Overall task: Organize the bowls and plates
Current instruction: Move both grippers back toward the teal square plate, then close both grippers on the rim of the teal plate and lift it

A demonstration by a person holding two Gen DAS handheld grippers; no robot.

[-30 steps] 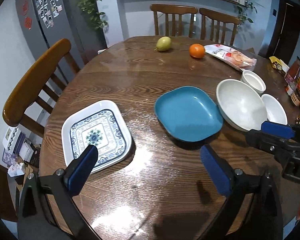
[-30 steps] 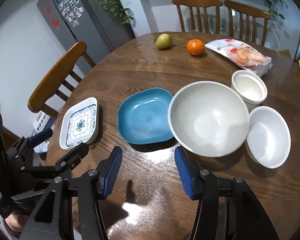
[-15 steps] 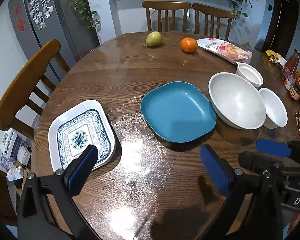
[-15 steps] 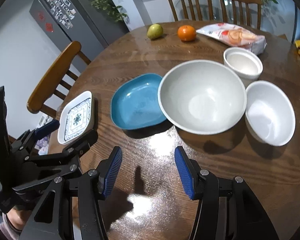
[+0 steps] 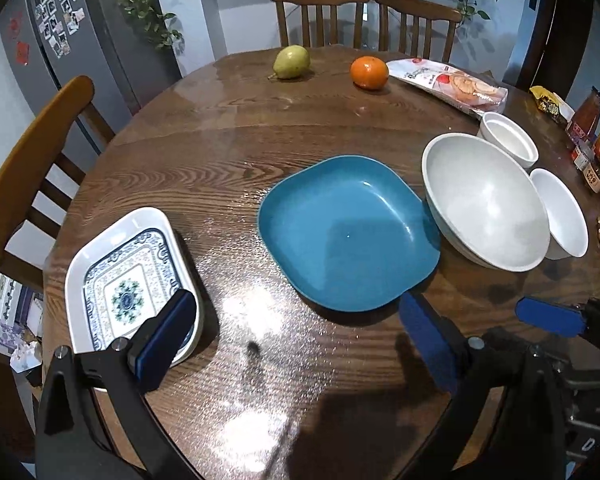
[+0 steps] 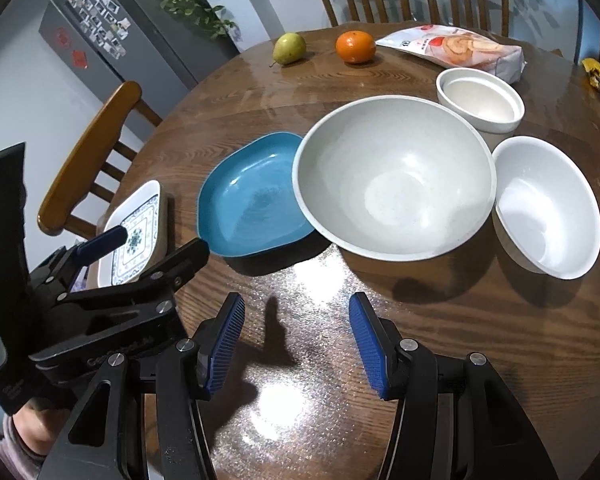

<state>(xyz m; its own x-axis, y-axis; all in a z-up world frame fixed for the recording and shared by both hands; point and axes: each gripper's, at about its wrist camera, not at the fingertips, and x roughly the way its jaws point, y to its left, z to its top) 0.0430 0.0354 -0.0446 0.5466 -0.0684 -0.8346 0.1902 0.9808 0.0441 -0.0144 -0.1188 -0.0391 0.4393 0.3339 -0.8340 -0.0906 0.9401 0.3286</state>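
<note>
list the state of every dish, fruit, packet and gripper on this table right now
patterned plate: upright, empty, apart from the others
blue plate: upright, empty
large grey bowl: upright, empty, rim over the blue plate's edge
white bowl: upright, empty
small white dish: upright, empty
pear: whole
orange: whole, unpeeled
snack packet: lying flat
left gripper: open, holding nothing
right gripper: open, holding nothing

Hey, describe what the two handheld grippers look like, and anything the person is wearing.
Both are black clamp-style frames with silver rivets. The right gripper has two long fingers faced with ribbed blue pads. The left gripper has the same blue-padded fingers, and raised lettering marks its black body in the right wrist view. A pinkish sleeve cuff shows beneath it. No cables are visible.
</note>
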